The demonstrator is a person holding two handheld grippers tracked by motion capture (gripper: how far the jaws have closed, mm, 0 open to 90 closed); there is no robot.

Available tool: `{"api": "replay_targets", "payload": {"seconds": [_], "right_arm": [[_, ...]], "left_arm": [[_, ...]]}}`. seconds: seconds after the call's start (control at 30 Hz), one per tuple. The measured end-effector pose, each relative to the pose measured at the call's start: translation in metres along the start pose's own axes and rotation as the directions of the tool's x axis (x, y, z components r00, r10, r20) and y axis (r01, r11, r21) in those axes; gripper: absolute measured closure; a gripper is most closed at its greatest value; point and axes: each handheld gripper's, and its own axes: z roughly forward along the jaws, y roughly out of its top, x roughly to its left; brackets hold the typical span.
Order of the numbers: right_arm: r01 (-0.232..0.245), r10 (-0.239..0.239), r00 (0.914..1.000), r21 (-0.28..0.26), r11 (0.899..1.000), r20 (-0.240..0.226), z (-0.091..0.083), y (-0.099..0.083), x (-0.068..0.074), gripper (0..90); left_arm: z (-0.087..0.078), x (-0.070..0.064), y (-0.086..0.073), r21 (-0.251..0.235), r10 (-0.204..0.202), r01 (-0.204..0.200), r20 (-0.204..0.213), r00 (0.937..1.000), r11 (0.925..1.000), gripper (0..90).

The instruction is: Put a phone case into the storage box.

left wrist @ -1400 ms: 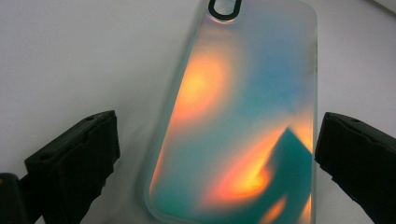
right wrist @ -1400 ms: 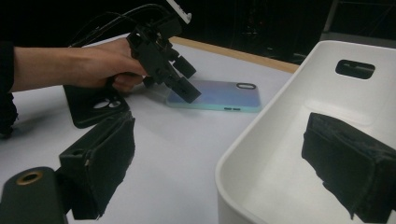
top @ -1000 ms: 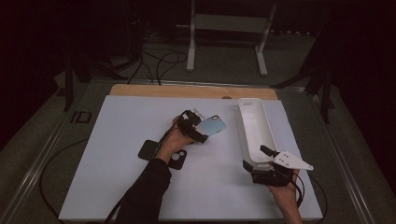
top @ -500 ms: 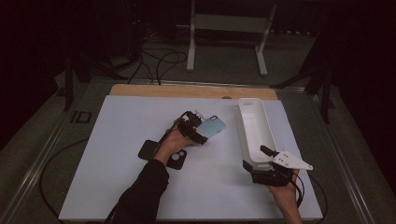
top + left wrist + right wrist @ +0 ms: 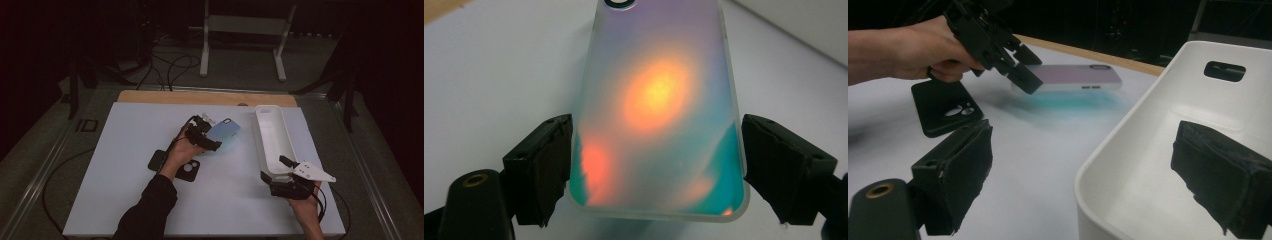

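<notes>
Iridescent phone case (image 5: 223, 133) is held by the left gripper (image 5: 202, 135) above the middle of the worktop (image 5: 125, 130), a little toward its far edge. In the right gripper view it hangs almost level, clear of the surface, and throws a green glow below it. In the left gripper view the two jaws stand at the long edges of the case near its lower end. The left jaw looks pressed on the edge, but at the right jaw a thin gap may remain, so the hold seems light and only on the rounded rims.

From this comes the first risk. The case is smooth and thin, and most of its length sticks out beyond the jaws. If the hand turns quickly, the case can swing down or slip out and fall on the worktop.

The white tray (image 5: 272, 145) lies along the right side of the worktop, with its near end between the jaws of the right gripper (image 5: 282, 177). This gripper is spread wide, one jaw outside the wall and one inside, and grasps nothing. If the case should go into the tray, a free tray can slide when the case hits its wall.

Two black cases (image 5: 175, 165) lie near the left forearm, and a low move back could catch them.
</notes>
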Motion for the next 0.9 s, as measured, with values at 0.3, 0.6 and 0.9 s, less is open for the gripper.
{"api": "replay_targets", "payload": {"seconds": [0.3, 0.6, 0.9], "right_arm": [[-0.055, 0.055, 0.9984, -0.023, 0.998, -0.016, -0.002, 0.002, -0.005, 9.6], [-0.060, 0.060, 0.9974, 0.013, 0.998, -0.039, 0.004, 0.010, -0.004, 9.5], [-0.071, 0.077, 0.9915, 0.066, 0.995, -0.104, 0.024, 0.030, -0.002, 9.5]], "left_arm": [[-0.035, -0.004, -0.011, -0.083, 0.009, -0.011, -0.026, 0.9996, 0.9965, 16.9], [-0.072, -0.018, -0.028, -0.159, 0.053, -0.060, -0.047, 0.9975, 0.9855, 17.0], [-0.109, -0.033, -0.044, -0.228, 0.077, -0.089, -0.058, 0.9953, 0.9695, 16.9]]}}
